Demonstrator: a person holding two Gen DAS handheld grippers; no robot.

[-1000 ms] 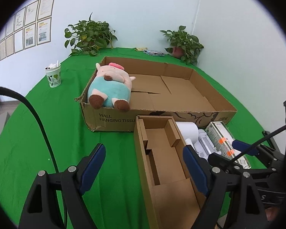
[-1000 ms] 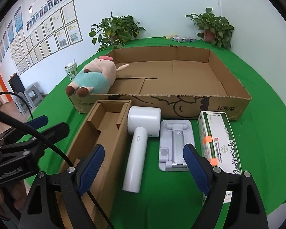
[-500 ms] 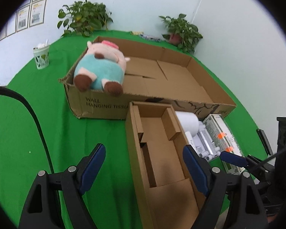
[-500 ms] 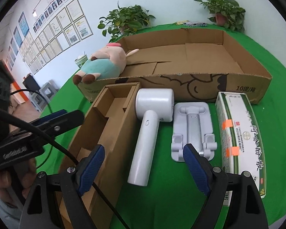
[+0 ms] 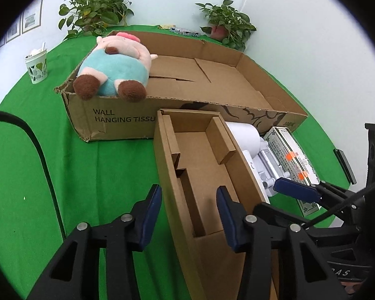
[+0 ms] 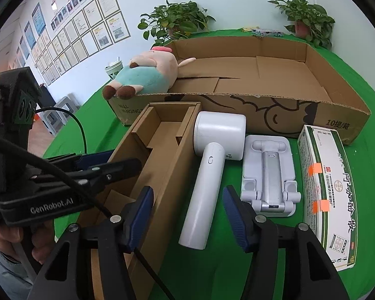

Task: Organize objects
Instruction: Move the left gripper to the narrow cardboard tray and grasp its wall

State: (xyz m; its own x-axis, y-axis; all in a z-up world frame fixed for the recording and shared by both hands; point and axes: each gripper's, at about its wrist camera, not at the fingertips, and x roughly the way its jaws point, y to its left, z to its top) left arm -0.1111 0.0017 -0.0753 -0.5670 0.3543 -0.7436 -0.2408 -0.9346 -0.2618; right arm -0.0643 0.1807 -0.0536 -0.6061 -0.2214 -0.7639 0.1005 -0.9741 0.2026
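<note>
Nearest, the right gripper [image 6: 188, 215] is closing around the white handheld dryer's [image 6: 207, 187] handle without gripping yet, while the left gripper [image 5: 188, 215], also closing, straddles the narrow brown cardboard insert box's [image 5: 202, 175] left wall. The pick-up seems underway; next, probably a firm clamp, then a lift into that box or the large cardboard tray [image 6: 275, 75] beyond.

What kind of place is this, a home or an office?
Probably an office or a demonstration room, not a home: rows of framed certificates cover the wall, and a green cloth-covered table holds potted green plants.

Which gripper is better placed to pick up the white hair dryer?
The right gripper: its closing jaws already straddle the white hair dryer handle. The left gripper sits over the narrow cardboard box wall.
</note>
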